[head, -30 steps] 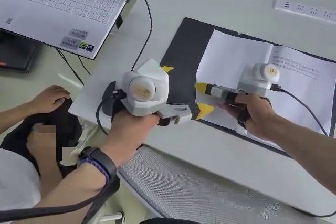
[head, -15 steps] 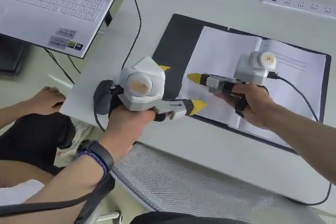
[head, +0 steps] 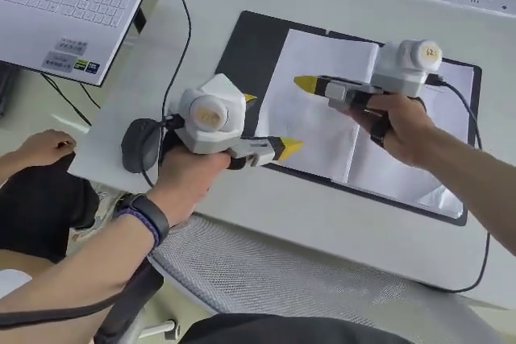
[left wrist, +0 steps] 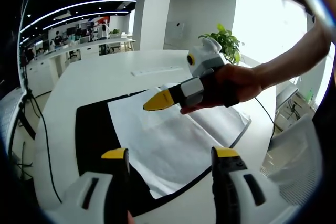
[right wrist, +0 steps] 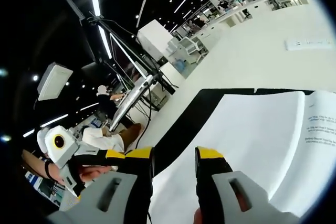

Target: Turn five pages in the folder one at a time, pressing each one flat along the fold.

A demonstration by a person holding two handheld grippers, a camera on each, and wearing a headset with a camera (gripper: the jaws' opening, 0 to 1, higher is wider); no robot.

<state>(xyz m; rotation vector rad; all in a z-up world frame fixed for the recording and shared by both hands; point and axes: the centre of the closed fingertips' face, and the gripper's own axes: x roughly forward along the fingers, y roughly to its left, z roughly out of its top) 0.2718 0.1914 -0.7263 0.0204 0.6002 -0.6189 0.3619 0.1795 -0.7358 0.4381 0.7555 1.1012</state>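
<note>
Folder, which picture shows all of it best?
The head view: the whole open folder, from above. The left gripper view shows it slanted, partly behind the right gripper; the right gripper view cuts it off.

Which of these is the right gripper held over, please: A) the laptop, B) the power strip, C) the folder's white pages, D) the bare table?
C: the right gripper points across the white pages of the open folder, with its jaws apart.
</note>
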